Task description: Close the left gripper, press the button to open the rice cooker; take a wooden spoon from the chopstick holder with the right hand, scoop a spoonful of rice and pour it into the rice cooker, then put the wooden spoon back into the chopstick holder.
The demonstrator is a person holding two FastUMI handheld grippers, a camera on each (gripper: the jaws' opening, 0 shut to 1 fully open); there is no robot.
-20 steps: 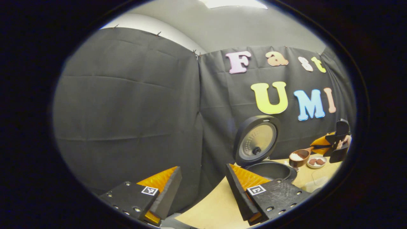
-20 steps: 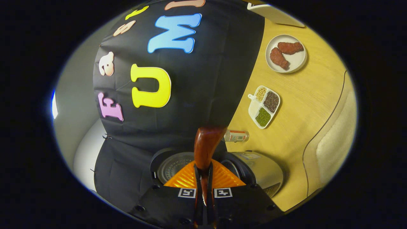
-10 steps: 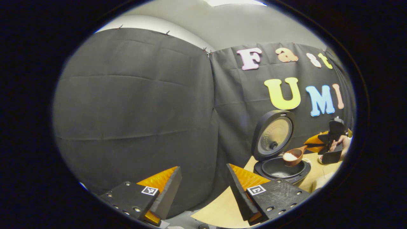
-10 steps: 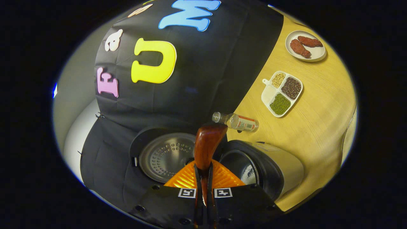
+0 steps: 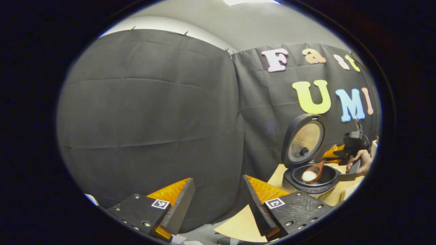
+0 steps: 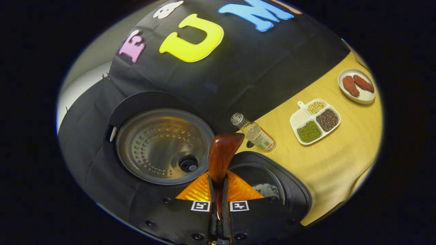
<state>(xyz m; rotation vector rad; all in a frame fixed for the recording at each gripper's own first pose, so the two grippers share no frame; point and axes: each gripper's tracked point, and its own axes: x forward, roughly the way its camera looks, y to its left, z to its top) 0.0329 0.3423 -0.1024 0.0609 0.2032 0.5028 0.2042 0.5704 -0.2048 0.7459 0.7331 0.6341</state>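
- The rice cooker (image 5: 311, 170) stands open, its lid (image 6: 160, 144) tipped right up and back, so I judge the button press done.
- My right gripper (image 6: 218, 207) has its fingers clamped tight on the handle of the wooden spoon (image 6: 221, 158), both pressing on it with barely a gap between them.
- In the left gripper view, the spoon's bowl sits just above the cooker's inner pot (image 5: 315, 175), tilted down, with a white mound of rice (image 5: 309, 176) in it.
- So the scoop is made and the pour is what I reckon is in hand; the spoonful is not yet emptied.
- A small pale patch lies on the pot's floor in the right gripper view; whether that is rice or a glint, I cannot tell.
- Left to do: tip the rice out, then carry the spoon back to the chopstick holder.
- My left gripper (image 5: 218, 207) hangs well apart from the cooker, fingers spread wide with nothing between them.
- The spoon is dark reddish wood, glossy, with a broad flared handle.
- Beyond the cooker on the bench (image 6: 333, 163): a small bottle (image 6: 253, 131) on its side, a divided dish (image 6: 315, 120) of grains, and a plate (image 6: 357, 90).
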